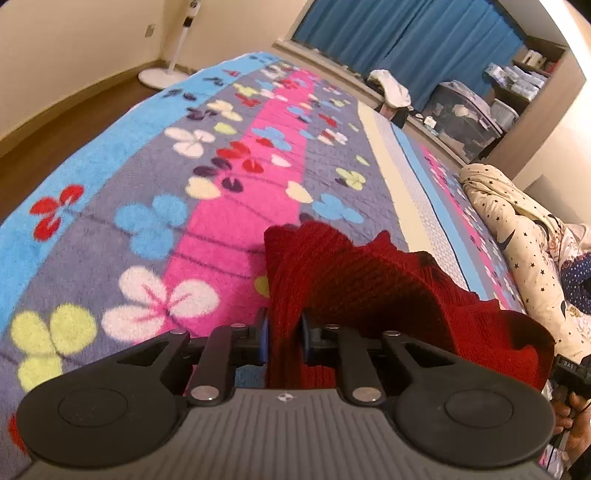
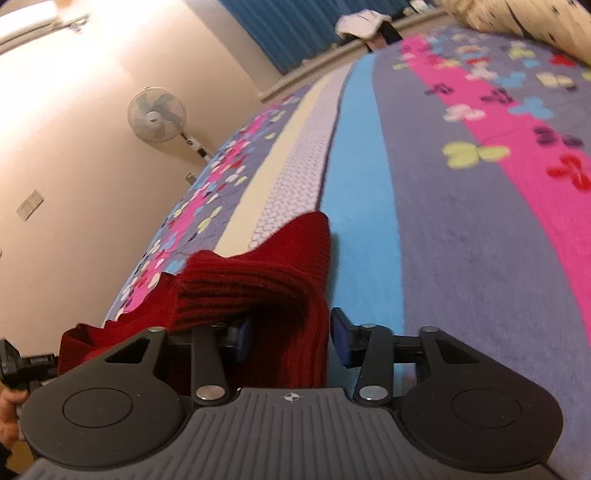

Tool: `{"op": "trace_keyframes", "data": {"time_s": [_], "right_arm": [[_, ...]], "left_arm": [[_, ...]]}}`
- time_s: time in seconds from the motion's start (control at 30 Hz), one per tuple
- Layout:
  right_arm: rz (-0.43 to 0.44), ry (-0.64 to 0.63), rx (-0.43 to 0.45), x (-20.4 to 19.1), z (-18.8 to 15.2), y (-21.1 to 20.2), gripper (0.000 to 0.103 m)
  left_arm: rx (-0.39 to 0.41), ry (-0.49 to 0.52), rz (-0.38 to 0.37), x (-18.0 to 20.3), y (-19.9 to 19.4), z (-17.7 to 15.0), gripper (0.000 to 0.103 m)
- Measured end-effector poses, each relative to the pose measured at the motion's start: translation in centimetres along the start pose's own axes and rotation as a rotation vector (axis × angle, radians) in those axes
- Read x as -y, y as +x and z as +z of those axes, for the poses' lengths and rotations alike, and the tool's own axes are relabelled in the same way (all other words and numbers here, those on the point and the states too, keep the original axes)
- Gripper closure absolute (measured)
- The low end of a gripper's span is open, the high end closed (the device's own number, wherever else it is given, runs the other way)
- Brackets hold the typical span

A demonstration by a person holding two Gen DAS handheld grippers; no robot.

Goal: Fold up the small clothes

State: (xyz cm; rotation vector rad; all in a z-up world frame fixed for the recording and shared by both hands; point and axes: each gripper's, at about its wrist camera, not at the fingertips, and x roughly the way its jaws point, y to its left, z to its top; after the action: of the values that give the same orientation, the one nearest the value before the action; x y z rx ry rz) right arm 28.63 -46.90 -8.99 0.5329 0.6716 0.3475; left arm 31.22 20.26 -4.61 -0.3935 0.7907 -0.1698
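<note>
A dark red knitted garment (image 1: 369, 280) hangs between both grippers above the flowered bed blanket (image 1: 147, 206). My left gripper (image 1: 283, 338) is shut on one edge of it, with the fabric pinched between the blue pads. In the right wrist view the garment (image 2: 266, 284) drapes over and between the fingers of my right gripper (image 2: 291, 334). Its jaws stand well apart, with a gap showing between the cloth and the right blue pad (image 2: 341, 341). The garment's far parts sag toward the blanket (image 2: 461, 229).
A star-print quilt (image 1: 517, 229) is bunched on the bed's right side. A standing fan (image 2: 157, 114) is by the wall. Blue curtains (image 1: 406, 33), a storage box (image 1: 465, 118) and shelves stand beyond the bed. Wooden floor (image 1: 55, 129) lies to the left.
</note>
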Motion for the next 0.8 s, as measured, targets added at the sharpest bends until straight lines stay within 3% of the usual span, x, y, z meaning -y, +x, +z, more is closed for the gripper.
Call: {"op": "trace_keyframes", "data": {"time_s": [0.03,0.13,0.2,0.27,0.33,0.37,0.43,0.47,0.57,0.7,0.73,0.8], "right_arm": [[-0.005,-0.038,0.02,-0.5,0.2,-0.2,0.091],[0.056,-0.071,0.11,-1.2,1.3,-1.4,0.092],[0.108,-0.06,0.201,-1.7,2.3,-2.5,0.092],[0.125,-0.022,0.293,-2.0,3.1,-3.2,0.092],[0.035,0.0,0.304,-2.1,3.5,-2.1,0.092],[-0.03,0.011,0.27,-2.0,3.6,-0.9,0.092],[-0.179,0.035,0.103,-1.2,3.1,2.8,0.092],[-0.246,0.038,0.022,-0.8,2.6,4.3,0.092],[-0.25,0.062,0.018,-0.4,2.7,4.6,0.092],[-0.146,0.015,0.185,-2.3,4.1,1.8,0.092],[-0.128,0.009,0.214,-2.7,4.2,1.4,0.092],[-0.182,0.019,0.19,-2.4,4.2,1.9,0.092]], "left_arm": [[0.016,0.014,-0.012,0.2,-0.2,0.2,0.091],[0.126,0.075,-0.033,1.0,-1.7,1.2,0.092],[0.223,0.036,-0.07,0.7,-3.0,1.9,0.092],[0.296,-0.022,-0.049,0.0,-3.2,2.3,0.092],[0.254,-0.034,0.022,-0.5,-1.3,2.5,0.092],[0.178,-0.029,0.055,-0.7,0.3,2.4,0.092],[-0.005,-0.02,0.139,-1.2,3.8,1.6,0.091],[-0.023,-0.025,0.143,-1.4,4.3,1.4,0.091],[0.029,-0.046,0.112,-1.5,3.6,2.4,0.092],[0.139,-0.047,0.068,-1.3,2.3,3.4,0.092],[0.146,-0.029,0.085,-1.0,2.4,3.4,0.092],[0.111,-0.023,0.116,-1.1,3.1,3.2,0.092]]}}
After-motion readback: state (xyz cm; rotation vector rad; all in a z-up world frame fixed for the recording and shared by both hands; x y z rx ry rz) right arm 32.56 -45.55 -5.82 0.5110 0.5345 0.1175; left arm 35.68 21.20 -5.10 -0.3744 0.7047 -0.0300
